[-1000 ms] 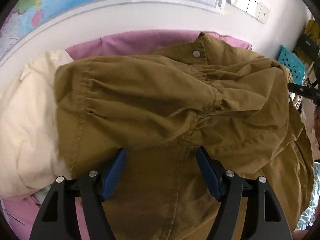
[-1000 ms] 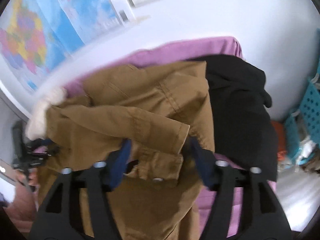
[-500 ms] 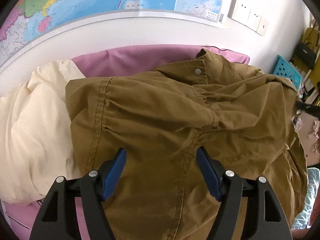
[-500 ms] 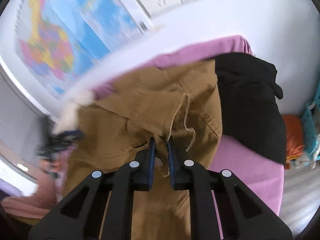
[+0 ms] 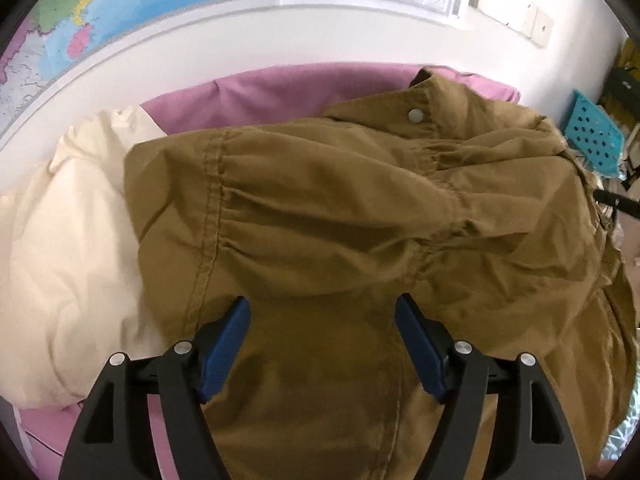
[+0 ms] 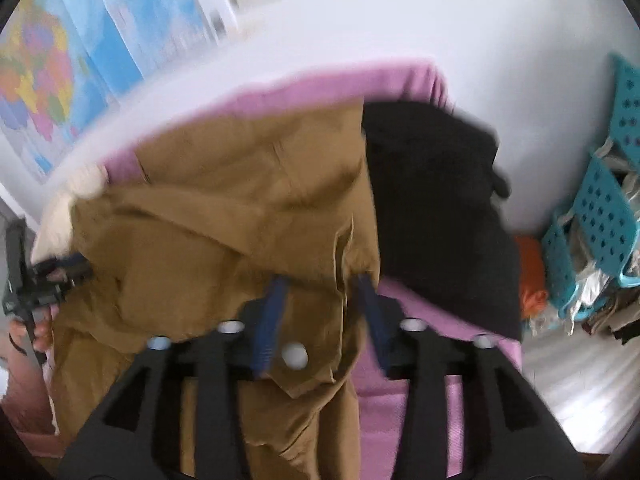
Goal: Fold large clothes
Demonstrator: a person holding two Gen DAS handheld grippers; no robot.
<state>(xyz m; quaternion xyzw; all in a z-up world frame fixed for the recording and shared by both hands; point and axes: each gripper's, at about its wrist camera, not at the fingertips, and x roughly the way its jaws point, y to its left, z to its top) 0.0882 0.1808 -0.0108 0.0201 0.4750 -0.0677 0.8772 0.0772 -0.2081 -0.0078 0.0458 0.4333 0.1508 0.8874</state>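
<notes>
Centrally, a brown jacket (image 5: pixel 340 216) lies spread over a pink-covered surface (image 5: pixel 248 88) whose kind cannot be told, set against a white wall bearing a map (image 5: pixel 180 4). In the left wrist view the garment's long axis runs from the lower foreground up and to the right, its collar end with a silver snap (image 5: pixel 416 114) pointing toward the wall. A gathered, folded-over section crosses the garment from left to right just ahead of the left tool (image 5: pixel 322 312). That tool stands wide, its blue pads (image 5: pixel 228 344) apart over the cloth with no fabric pinched between them; its jaws are opening slightly. A cream garment (image 5: pixel 68 240) lies touching the jacket's left edge.

In the blurred right wrist view the jacket (image 6: pixel 240 216) extends away from the right tool (image 6: pixel 320 284) toward the upper left. The right tool's jaws are opening at a middling width; a flap carrying a white snap (image 6: pixel 295 355) lies between them, and the pads appear clear of it. A black garment (image 6: pixel 436 200) lies beside the jacket's right edge. A teal basket (image 6: pixel 600 216) stands well apart at the right.
</notes>
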